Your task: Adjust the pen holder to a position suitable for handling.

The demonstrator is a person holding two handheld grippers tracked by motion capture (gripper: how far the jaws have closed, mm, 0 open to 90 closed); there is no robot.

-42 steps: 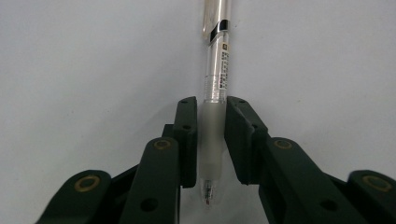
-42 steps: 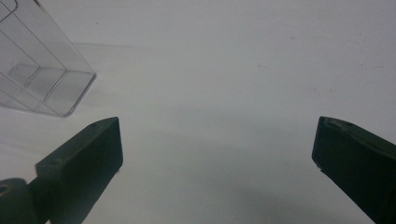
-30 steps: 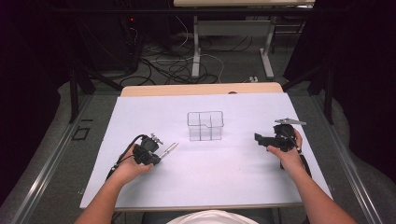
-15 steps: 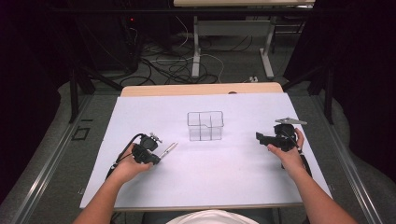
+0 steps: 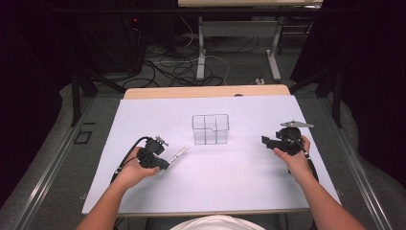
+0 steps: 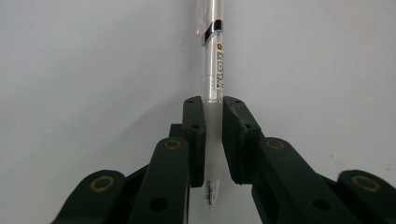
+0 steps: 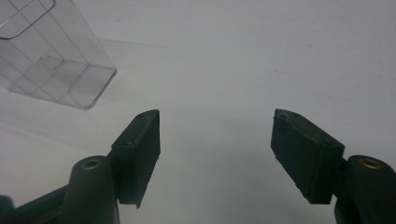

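The left gripper clamped a clear pen near its tip, above the white table; the pen's top was cut off. The right gripper stood open, empty.

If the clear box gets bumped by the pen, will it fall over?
The clear box looks thin-walled, hollow and empty, so it is probably light and would likely slide. Its flat bottom may resist tipping. The pen, held in the left gripper, looks stiff enough to push it.

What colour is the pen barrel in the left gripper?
Clear, frosted white at the grip, with a black band; the pen shows best in the left gripper view.
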